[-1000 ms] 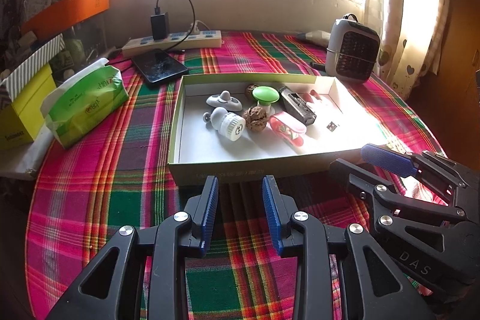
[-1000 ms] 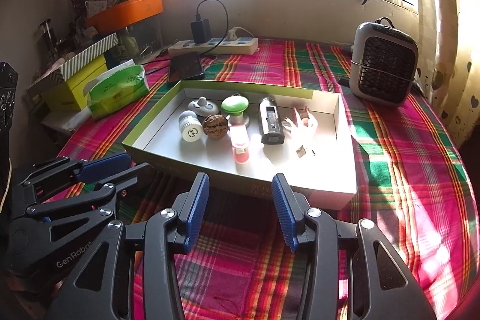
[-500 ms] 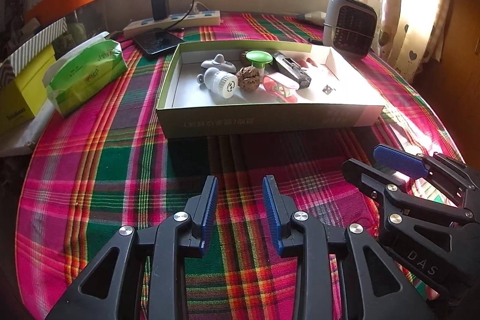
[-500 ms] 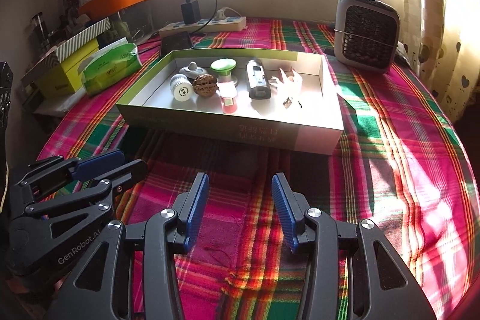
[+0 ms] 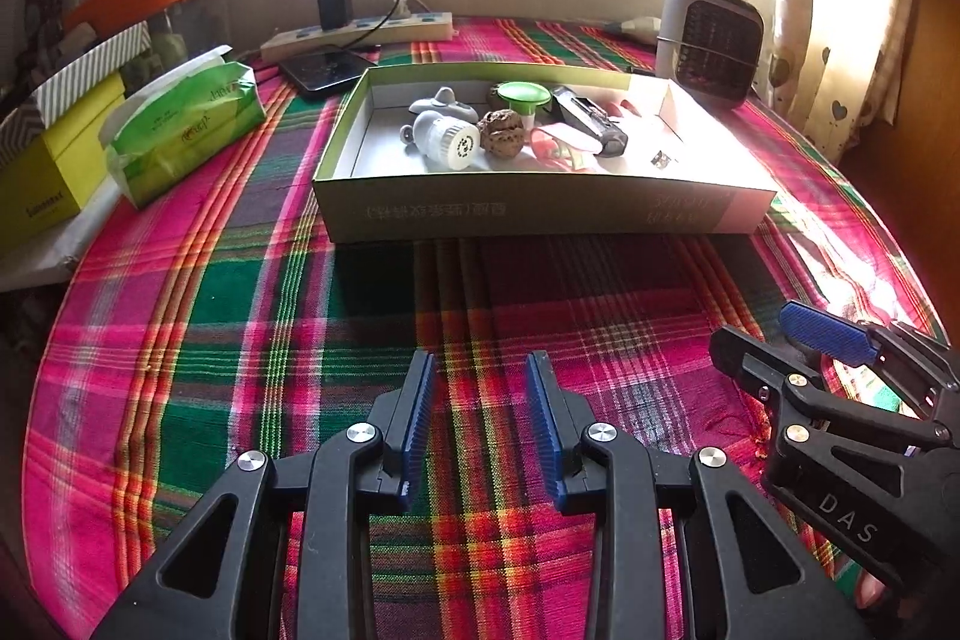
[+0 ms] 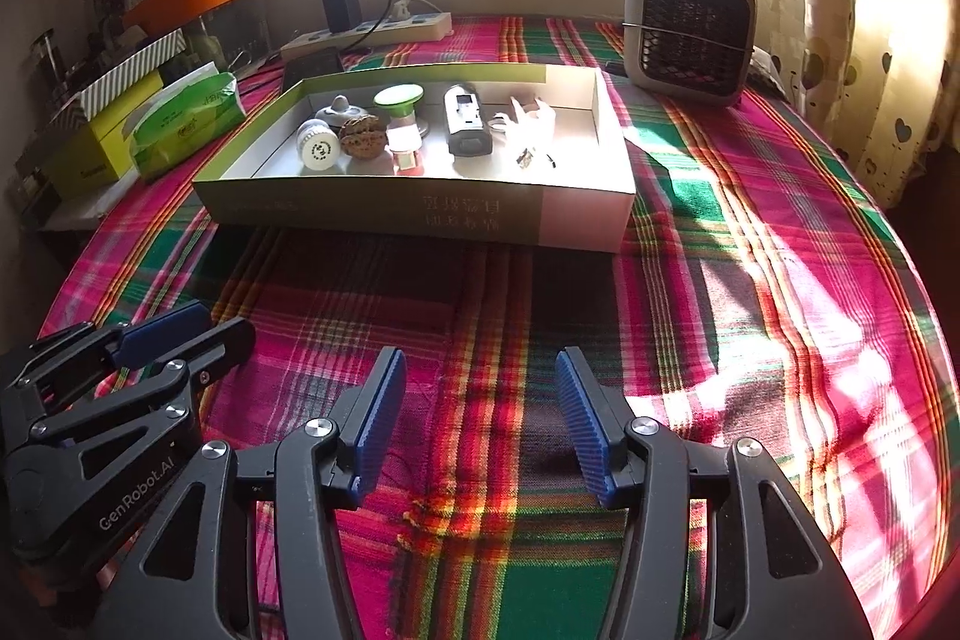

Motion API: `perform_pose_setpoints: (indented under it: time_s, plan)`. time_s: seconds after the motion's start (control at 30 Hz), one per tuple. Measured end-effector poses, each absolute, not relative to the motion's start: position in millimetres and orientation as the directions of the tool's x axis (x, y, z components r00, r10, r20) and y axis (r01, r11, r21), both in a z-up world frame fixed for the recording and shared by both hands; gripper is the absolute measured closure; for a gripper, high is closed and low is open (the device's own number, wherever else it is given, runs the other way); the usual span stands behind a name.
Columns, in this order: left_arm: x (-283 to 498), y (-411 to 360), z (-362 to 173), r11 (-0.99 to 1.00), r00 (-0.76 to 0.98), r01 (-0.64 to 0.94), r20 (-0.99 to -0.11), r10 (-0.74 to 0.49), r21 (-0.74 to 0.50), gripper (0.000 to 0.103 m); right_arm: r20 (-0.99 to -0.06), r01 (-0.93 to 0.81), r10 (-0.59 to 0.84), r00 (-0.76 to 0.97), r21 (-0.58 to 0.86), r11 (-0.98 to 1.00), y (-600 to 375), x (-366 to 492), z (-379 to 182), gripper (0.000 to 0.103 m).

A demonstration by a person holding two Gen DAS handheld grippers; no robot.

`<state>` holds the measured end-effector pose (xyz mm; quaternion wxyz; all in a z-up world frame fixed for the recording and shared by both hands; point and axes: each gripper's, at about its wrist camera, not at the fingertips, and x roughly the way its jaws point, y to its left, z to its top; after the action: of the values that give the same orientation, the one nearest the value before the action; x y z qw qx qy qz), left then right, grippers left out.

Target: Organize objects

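A shallow green box (image 5: 540,214) (image 6: 414,211) stands on the plaid tablecloth ahead of both grippers. Inside lie a white cylinder (image 5: 445,141) (image 6: 318,147), a walnut (image 5: 503,131) (image 6: 362,136), a green-capped piece (image 5: 523,95) (image 6: 398,98), a pink and white item (image 5: 564,141) (image 6: 405,148), a dark grey device (image 5: 591,118) (image 6: 465,121) and a white knobbed piece (image 5: 441,103). My left gripper (image 5: 480,424) (image 6: 174,334) hovers over the cloth, jaws apart, holding nothing. My right gripper (image 6: 480,418) (image 5: 798,340) is beside it, its jaws opening with nothing between them.
A green tissue pack (image 5: 180,130) and a yellow box (image 5: 54,178) sit at the left. Behind the box lie a phone (image 5: 324,70) and a power strip (image 5: 360,31). A small heater (image 6: 690,28) stands at the back right. The table edge curves round at both sides.
Both grippers have drawn back from the box toward the near table edge and sunk a little. The right gripper's jaws have spread wider; the left's gap is unchanged.
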<state>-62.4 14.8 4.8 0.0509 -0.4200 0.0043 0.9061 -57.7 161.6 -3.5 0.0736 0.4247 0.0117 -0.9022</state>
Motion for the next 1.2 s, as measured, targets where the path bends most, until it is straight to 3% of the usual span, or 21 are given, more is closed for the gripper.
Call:
perform_pose_setpoints:
  time_s: [0.23,0.5,1.2]
  plan:
    - [-62.4,19.4,4.5,-0.998,-0.643,-0.069,-0.764,0.052,-0.010,0.073,-0.776,0.121,-0.085,-0.625,0.012,-0.993,167.2,-56.8,-5.4,0.048]
    - [-62.2,20.6,4.3,-0.999,-0.644,-0.053,-0.764,0.039,-0.006,0.072,-0.783,0.131,-0.084,-0.616,0.003,-0.991,165.1,-59.4,-7.0,0.036]
    - [-62.0,21.5,4.3,-0.999,-0.644,-0.052,-0.764,0.033,0.001,0.071,-0.785,0.136,-0.085,-0.614,0.000,-0.991,164.2,-59.8,-7.4,0.032]
